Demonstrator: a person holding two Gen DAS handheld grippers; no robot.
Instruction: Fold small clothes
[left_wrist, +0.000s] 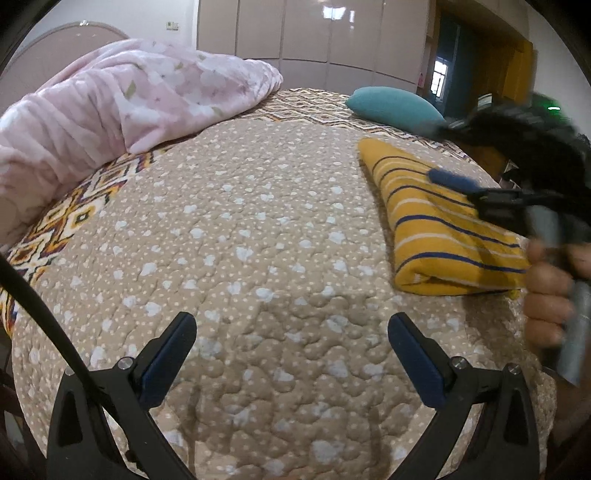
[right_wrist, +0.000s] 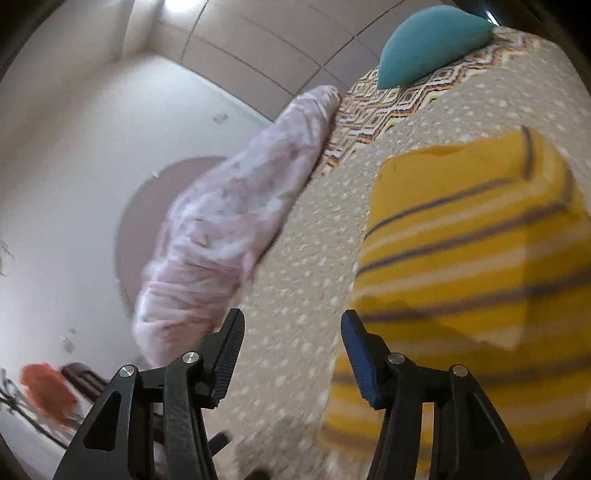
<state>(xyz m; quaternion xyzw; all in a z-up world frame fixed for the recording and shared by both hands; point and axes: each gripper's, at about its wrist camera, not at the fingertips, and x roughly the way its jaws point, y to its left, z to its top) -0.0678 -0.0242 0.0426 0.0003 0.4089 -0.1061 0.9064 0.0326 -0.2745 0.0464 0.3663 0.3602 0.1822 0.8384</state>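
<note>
- Folded garment (left_wrist: 443, 229): one yellow piece with thin dark-blue and white stripes, lying as a neat rectangular bundle on the bed's quilt (left_wrist: 258, 258), toward the right side in the left wrist view. Its folded edge faces the camera there.
- Same garment in the right wrist view (right_wrist: 472, 258): it fills the right half of the picture, close beneath the camera, blurred.
- One left hand-held gripper (left_wrist: 291, 354): its two blue-padded fingers (left_wrist: 168, 362) stand wide apart over the beige spotted quilt, with nothing between them and well apart from the garment.
- One right hand-held gripper (right_wrist: 293, 358): its two fingers are also parted, holding nothing. Quilt shows in the gap; the blue-padded finger (right_wrist: 360, 363) sits at the garment's edge in the picture, though whether it touches the cloth cannot be told.
- From the left wrist view the right hand-held gripper (left_wrist: 461, 184) appears blurred above the garment, gripped by the person's right hand (left_wrist: 550, 291).
- One pink floral blanket (left_wrist: 122, 107) is heaped at the far left of the bed.
- One teal pillow (left_wrist: 395, 105) lies at the far edge, beyond the garment.
- A zigzag-patterned sheet (left_wrist: 74, 218) shows around the quilt.
- One cable (left_wrist: 40, 306) crosses the lower left corner.
</note>
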